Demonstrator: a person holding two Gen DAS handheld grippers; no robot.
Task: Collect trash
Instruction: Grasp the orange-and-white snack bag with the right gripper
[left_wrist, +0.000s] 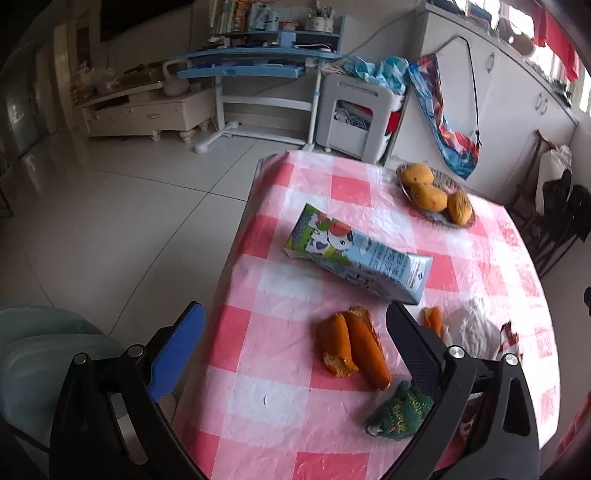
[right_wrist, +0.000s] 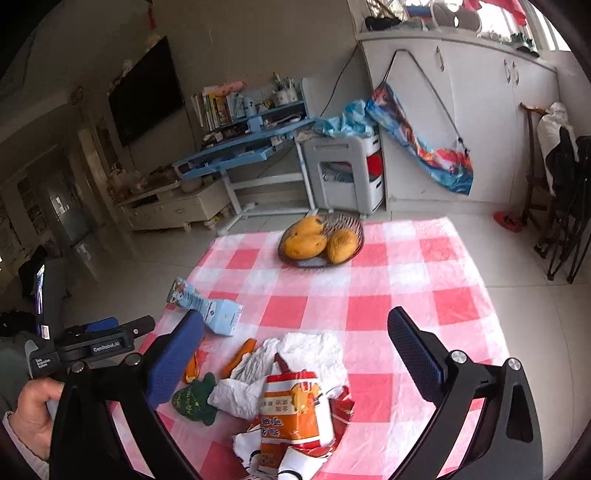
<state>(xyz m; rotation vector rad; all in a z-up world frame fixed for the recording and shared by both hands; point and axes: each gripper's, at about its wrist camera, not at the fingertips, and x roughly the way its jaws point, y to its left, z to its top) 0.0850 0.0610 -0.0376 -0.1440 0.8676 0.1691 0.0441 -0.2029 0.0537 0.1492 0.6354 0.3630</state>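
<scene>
Trash lies on the pink-checked table (left_wrist: 351, 188). A flattened milk carton (left_wrist: 358, 254) lies on its side, with orange peels (left_wrist: 351, 347) in front of it. My left gripper (left_wrist: 295, 306) is open just above the peels and holds nothing. A green wrapper (left_wrist: 400, 413) and white tissue (left_wrist: 472, 325) lie to its right. My right gripper (right_wrist: 295, 315) hangs open over the tissue (right_wrist: 295, 354) and an orange-and-white snack bag (right_wrist: 295, 406). The green wrapper (right_wrist: 195, 398), a peel (right_wrist: 240, 354) and the carton (right_wrist: 207, 306) sit to its left.
A dish of mangoes (right_wrist: 321, 240) stands at the table's far side. A pale bin (left_wrist: 48, 350) sits on the floor left of the table. A hand (right_wrist: 33, 410) holds the left gripper (right_wrist: 133, 325) at the table's left edge. Folded chairs (right_wrist: 565, 221) stand at the right.
</scene>
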